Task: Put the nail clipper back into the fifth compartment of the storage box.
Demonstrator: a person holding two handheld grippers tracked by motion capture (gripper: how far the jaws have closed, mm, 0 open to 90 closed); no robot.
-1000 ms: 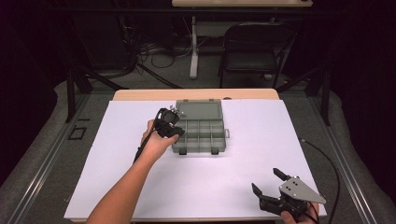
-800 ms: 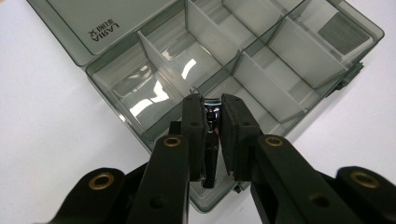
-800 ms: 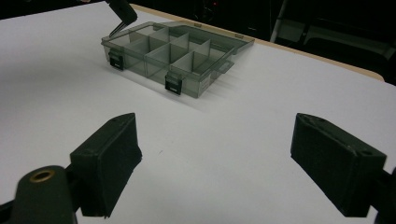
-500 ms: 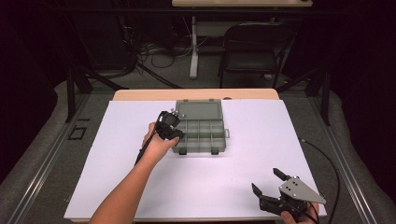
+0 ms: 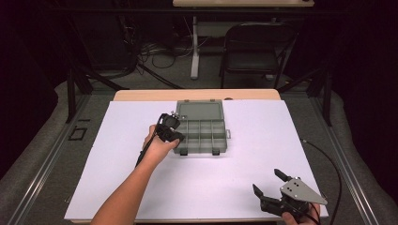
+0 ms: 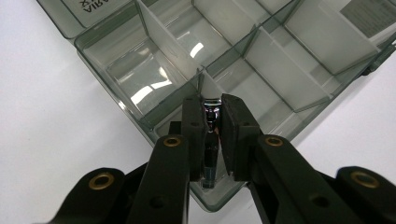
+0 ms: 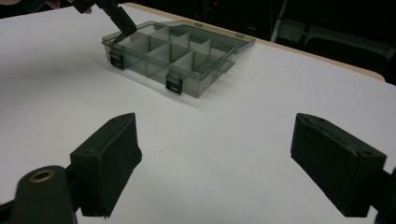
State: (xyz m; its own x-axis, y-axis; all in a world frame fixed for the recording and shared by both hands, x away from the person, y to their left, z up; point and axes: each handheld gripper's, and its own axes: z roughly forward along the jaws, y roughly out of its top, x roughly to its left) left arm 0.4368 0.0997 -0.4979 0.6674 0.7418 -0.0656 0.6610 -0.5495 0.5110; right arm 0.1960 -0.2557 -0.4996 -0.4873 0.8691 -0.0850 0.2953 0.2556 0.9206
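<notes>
Table, white-topped with a pale wooden far edge, carrying one container toward the middle of its far edge.

Organiser box, smoky translucent grey plastic, rectangular, lid folded back flat toward the far edge, two dark latches on the near wall. Interior split by thin partitions into two rows of open compartments; those that can be seen into hold nothing. Glossy walls catch the overhead light. Sits flat and square to the table.

Right gripper, black, with a grey three-cornered plate on top, resting near the near right corner of the table, well apart from the box. Jaws stand wide, nothing between them; the right gripper view looks across bare table to the box.

Left gripper, black, held at the near left corner of the box. Jaws narrow, clamped on a small shiny metal part, slim and chrome-bright; its exact kind is too small to tell. The part hangs just over the box's near left corner compartment, above the partition edge.

Progress, as judged: box opened and part picked up and brought to the box; release into a compartment not yet done. No other loose parts lie on the table.
</notes>
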